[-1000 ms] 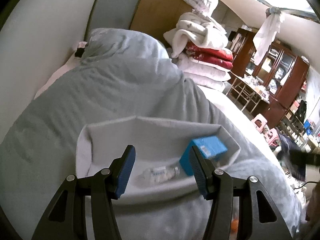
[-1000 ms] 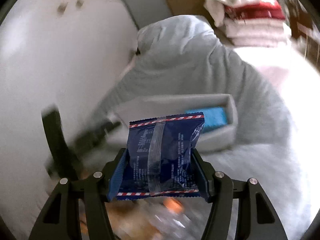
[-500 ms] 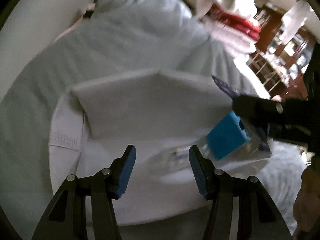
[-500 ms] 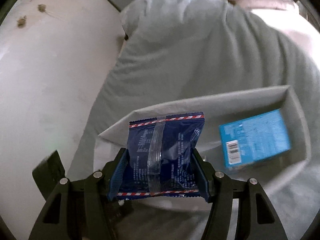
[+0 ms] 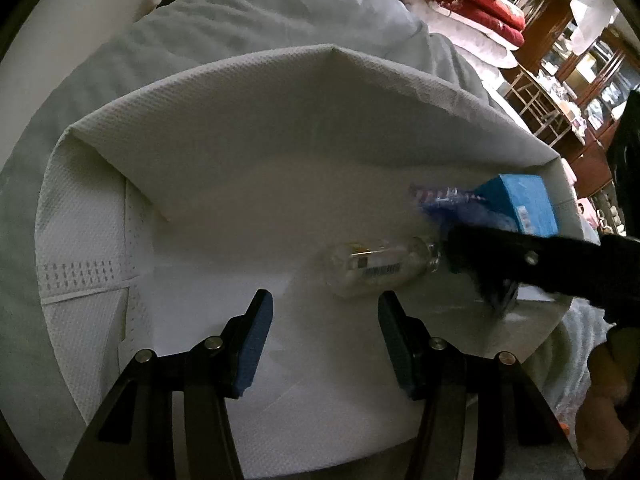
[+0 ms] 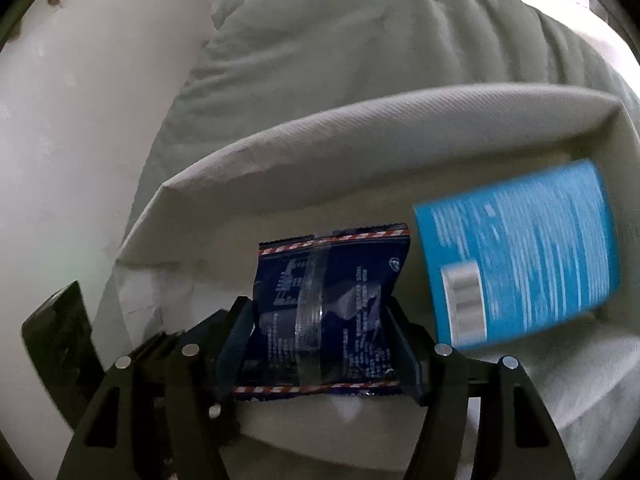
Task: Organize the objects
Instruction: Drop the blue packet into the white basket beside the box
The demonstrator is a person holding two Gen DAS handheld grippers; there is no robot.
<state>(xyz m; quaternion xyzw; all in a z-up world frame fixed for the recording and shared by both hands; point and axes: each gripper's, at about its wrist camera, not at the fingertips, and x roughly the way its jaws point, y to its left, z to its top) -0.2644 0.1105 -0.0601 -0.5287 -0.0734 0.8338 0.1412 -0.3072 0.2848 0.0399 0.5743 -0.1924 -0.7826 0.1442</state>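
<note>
The dark blue snack packet is held low in the grey fabric bin, between the pads of the right claw, whose jaws have just been opening. If released crookedly, it may be dropped on the glass bottle beside the blue box. The left claw is open and empty.

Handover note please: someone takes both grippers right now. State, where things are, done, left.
Right gripper: dark blue snack packet between its jaws, low over the grey fabric bin. Jaws have just been opening, so the release looks underway.
Left gripper: open, nothing in it, hovering over the bin.
Already in the bin: blue box at the right end, clear bottle lying on its side.
Left: let go of the packet, withdraw both grippers. Other items to sort are not in view.
</note>
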